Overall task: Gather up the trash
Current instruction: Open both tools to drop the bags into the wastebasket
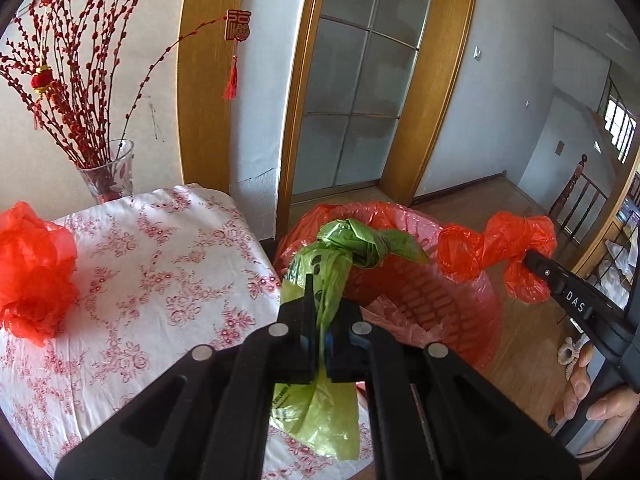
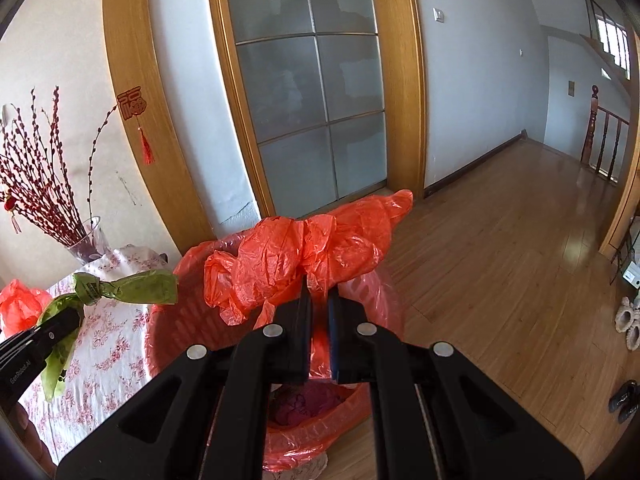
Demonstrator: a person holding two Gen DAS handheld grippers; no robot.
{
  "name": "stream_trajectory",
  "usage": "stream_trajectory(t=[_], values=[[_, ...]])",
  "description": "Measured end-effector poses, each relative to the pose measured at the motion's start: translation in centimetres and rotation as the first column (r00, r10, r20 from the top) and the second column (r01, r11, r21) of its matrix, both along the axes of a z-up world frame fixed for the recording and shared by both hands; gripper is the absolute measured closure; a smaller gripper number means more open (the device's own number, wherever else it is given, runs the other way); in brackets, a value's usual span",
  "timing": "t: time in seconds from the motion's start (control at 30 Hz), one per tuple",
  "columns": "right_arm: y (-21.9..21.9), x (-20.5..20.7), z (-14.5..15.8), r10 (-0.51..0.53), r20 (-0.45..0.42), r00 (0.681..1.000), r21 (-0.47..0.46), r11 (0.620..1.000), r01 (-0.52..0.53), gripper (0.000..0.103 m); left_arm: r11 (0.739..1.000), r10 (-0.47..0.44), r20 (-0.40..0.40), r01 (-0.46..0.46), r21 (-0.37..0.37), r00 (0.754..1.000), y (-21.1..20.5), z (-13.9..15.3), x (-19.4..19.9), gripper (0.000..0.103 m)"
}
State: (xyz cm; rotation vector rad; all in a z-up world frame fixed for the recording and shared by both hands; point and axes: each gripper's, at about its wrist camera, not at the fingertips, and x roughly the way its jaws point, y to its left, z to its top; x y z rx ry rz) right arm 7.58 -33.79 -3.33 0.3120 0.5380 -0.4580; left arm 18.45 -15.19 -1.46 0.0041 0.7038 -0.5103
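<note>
Trash in hand consists of two knotted plastic bags, one per tool. Left tool [image 1: 318, 344] is clamped on the green bag [image 1: 340, 256], a thin, crinkled film twisted into a knot above the jaws with a loose tail hanging below. Right tool [image 2: 319, 332] is clamped on the orange-red bag [image 2: 304, 256], a glossy, wrinkled film bunched into lobes around its knot. Both bags hang over or just beside the mouth of the bin [image 2: 168, 344], a round slatted basket lined with a translucent red liner; crumpled pink material lies at its bottom. Judged from this, pickup of two items is done and release into the bin is left. One more crumpled red bag [image 1: 36, 272] rests on the desk [image 1: 160, 280], which carries a white cloth with a pink floral print, so at least one further collection appears to remain. A glass vase [image 1: 110, 174] of red branches stands at the desk's far edge.
</note>
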Motion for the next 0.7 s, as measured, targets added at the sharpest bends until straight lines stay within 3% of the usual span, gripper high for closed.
stream_trajectory(t=[0.4, 0.53, 0.6, 0.7], values=[[-2.0, 1.6, -0.3, -0.026, 0.007, 1.0, 0.03, 0.999, 0.026, 0.095, 0.998, -0.056, -0.031, 0.056, -0.002, 0.998, -4.9, -1.4, 1.8, 0.096], [-2.2, 1.8, -1.1, 0.0, -0.004, 1.0, 0.054, 0.999, 0.0, 0.079, 0.999, -0.053, -0.056, 0.053, 0.011, 0.997, -5.5, -2.6, 2.3, 0.079], [-2.5, 1.6, -1.5, 0.002, -0.01, 1.0, 0.06, 0.998, -0.002, 0.069, 0.998, -0.051, -0.069, 0.053, 0.018, 0.996, -5.6, -3.2, 2.5, 0.076], [-2.7, 1.5, -2.0, 0.0, -0.022, 1.0, 0.064, 0.998, 0.001, 0.069, 0.998, -0.042, -0.078, 0.045, 0.033, 0.996, -5.3, -3.9, 2.6, 0.074]])
